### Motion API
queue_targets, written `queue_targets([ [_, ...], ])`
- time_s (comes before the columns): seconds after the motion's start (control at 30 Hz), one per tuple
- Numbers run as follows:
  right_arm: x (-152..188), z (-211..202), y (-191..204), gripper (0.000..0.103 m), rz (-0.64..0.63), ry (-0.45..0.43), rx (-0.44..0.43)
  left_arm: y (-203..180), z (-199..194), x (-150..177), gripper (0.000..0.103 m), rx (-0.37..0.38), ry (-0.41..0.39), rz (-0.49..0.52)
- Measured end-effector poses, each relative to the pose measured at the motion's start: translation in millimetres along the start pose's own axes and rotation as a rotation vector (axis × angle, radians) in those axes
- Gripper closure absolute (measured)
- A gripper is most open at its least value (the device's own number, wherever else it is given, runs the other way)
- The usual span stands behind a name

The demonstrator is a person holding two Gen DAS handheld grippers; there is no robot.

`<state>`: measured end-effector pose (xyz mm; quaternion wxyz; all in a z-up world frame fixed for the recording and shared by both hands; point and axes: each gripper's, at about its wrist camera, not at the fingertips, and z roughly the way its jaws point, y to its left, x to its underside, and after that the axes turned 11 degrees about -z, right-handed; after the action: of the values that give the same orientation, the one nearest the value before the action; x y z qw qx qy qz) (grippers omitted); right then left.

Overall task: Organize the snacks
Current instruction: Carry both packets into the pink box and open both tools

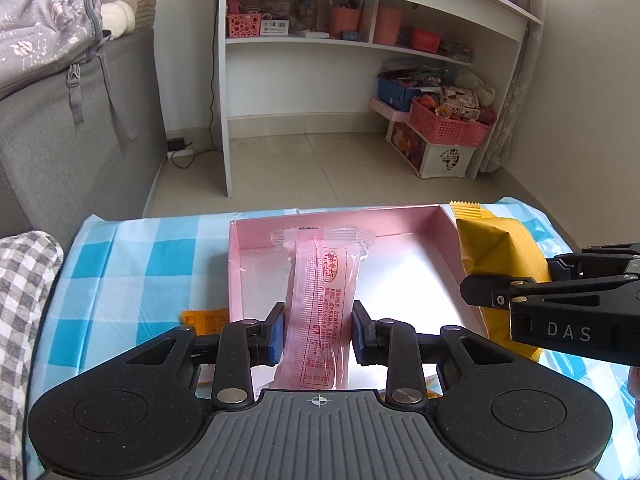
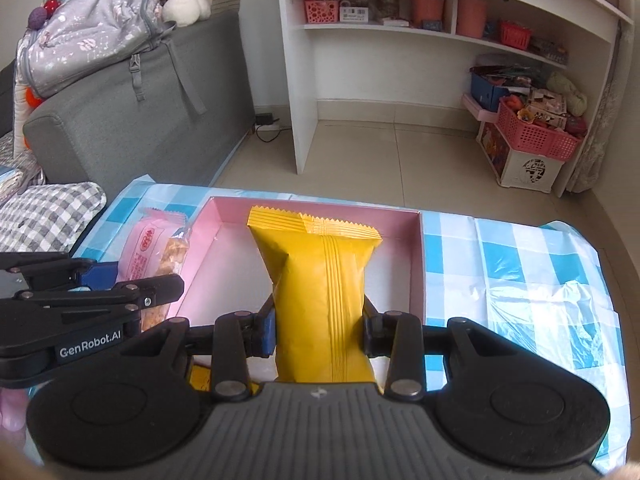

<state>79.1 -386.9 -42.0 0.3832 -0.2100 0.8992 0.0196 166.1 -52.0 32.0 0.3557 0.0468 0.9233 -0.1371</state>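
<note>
Snacks in both tools at once. Left gripper point(image 1: 318, 330) clamped across the lower half of a pink snack packet point(image 1: 324, 280), blue pads point(image 1: 276, 334) pressing each long side, packet sticking forward and up past the fingertips over the pink box point(image 1: 404, 264). Right gripper point(image 2: 319, 334) clamped likewise on a yellow snack packet point(image 2: 320, 280), crimped top seam pointing ahead, box floor directly beyond and below.

Probably light, both of them: thin film wrappers, soft and a little slick, contents likely brittle. Yellow one puffed with air, so liable to squash or slide under a hard squeeze; pink one flatter and stiffer, clear ends crinkly. Best held as now, across the body below the middle, not by the flimsy crimped ends. Gentle pressure enough.

Another orange wrapper point(image 1: 206, 320) lying just left of the left tool, on the blue checked cloth point(image 1: 120, 264) beside the box wall. Box looking bare ahead of both tools.
</note>
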Motion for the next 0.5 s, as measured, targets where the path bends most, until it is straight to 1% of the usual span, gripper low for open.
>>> queue_targets([
  [0.2, 4, 24, -3, 0.068, 0.016, 0.021, 0.035, 0, 28, -5, 0.073, -0.015, -0.003, -0.017],
  [0.27, 4, 33, -6, 0.068, 0.023, 0.035, 0.038, -1, 38, -5, 0.073, -0.034, 0.009, -0.013],
  [0.4, 8, 45, -7, 0.068, 0.024, 0.062, 0.055, -3, 58, 2, 0.073, -0.094, 0.041, 0.009],
  [0.5, 9, 49, -6, 0.068, 0.024, 0.074, 0.063, -1, 66, 7, 0.073, -0.111, 0.06, 0.009],
])
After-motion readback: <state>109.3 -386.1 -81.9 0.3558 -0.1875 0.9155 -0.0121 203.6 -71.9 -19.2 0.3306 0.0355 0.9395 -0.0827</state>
